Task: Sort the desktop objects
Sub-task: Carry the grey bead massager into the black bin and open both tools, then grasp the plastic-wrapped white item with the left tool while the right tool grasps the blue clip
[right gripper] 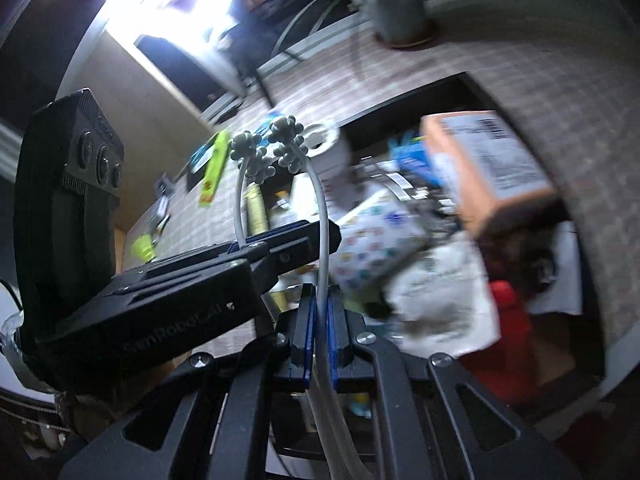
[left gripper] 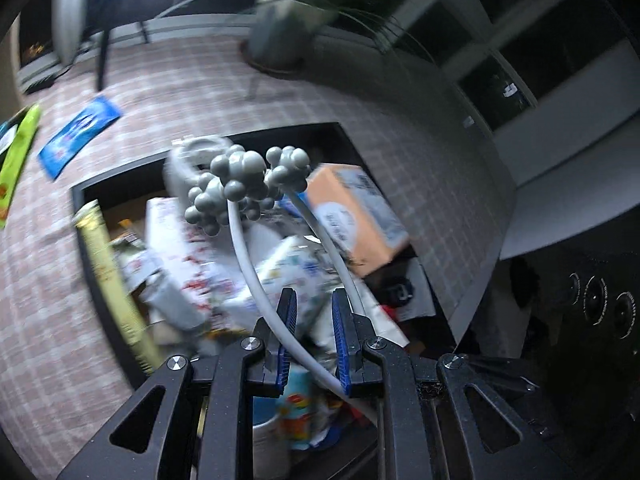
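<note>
The right gripper [right gripper: 319, 320] pinched the massager's [right gripper: 266, 152] wire arm above the full bin [left gripper: 80, 196]. The left gripper [left gripper: 314, 320] stood partly open around the other arm, apparently gripping nothing. Next, probably lower and release it.

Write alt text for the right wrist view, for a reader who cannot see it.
The right gripper has its blue jaws shut on one white arm of a massager with grey ball heads; the left gripper reaches in from the left, around the other arm. Behind sits a black bin crowded with blurred packages, including an orange box.
</note>
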Demonstrator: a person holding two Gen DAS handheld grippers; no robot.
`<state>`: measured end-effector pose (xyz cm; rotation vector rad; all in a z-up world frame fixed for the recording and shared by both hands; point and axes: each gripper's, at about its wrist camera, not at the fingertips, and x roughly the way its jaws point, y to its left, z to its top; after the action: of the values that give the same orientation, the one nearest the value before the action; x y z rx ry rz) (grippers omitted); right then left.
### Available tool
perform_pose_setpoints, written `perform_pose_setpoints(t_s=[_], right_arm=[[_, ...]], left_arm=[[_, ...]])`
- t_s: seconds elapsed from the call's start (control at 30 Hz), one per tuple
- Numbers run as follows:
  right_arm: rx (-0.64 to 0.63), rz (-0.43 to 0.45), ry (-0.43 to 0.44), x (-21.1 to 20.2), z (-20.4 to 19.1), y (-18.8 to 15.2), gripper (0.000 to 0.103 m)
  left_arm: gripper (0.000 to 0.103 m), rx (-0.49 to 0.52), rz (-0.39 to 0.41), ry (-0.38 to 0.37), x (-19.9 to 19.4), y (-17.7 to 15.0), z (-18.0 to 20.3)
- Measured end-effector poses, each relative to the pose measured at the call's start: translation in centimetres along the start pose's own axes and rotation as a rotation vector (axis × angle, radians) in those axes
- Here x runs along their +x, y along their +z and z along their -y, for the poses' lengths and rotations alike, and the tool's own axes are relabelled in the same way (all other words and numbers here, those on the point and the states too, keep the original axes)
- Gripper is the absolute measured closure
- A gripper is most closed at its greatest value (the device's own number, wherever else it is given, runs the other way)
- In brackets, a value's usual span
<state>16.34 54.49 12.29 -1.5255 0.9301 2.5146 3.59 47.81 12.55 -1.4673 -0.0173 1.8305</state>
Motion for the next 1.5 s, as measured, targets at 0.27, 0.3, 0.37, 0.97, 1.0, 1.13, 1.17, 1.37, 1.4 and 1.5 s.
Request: perform_pose_setpoints(t_s=[0.27,0.3,0.37,0.97,1.0,1.13,1.17,1.37,1.4,1.5], right_arm=[[0.077,0.076,-0.113,-2.4,3.5,0.2,0.068],[0.078,0.078,-0.116,-2.5,3.5,0.1,0.068],[0.076,0.081,-0.116,-2.7,3.5,-0.1,0.067],[-0.102,0.019,-0.062,1.6,-4.7,0.8,0.06],[-0.12,0.008,-0.054,2.2,-5.6,0.8,0.06],[-0.188,-0.033,-0.032,4.5,-9.2,0.6,0.06],[-0.206,-0.046,-0.023,5.1,-10.1,0.5,0.06],[-0.309,-0.121,0.023,9.0,-16.3,-0.8,0.06],[-0.32,-0.131,0.028,9.5,-17.1,-1.1,0.06],[-0.367,-0.164,0.036,11.3,-19.8,-2.1,0.06]], left_arm=[[0.047,0.03,0.021,0.033,0.4,0.5,1.9],[0.047,0.032,0.023,0.038,0.3,0.5,1.9],[0.047,0.022,0.023,0.048,0.1,0.4,1.5],[0.049,-0.1,0.088,0.224,-6.4,-3.7,-9.2],[0.049,-0.122,0.093,0.237,-7.0,-4.1,-10.5],[0.049,-0.198,0.116,0.275,-9.5,-5.9,-14.8],[0.049,-0.218,0.124,0.288,-10.1,-6.3,-15.9],[0.049,-0.358,0.166,0.354,-14.3,-9.6,-23.1],[0.049,-0.381,0.171,0.362,-14.9,-10.1,-24.1],[0.049,-0.461,0.196,0.394,-17.1,-12.0,-27.9]])
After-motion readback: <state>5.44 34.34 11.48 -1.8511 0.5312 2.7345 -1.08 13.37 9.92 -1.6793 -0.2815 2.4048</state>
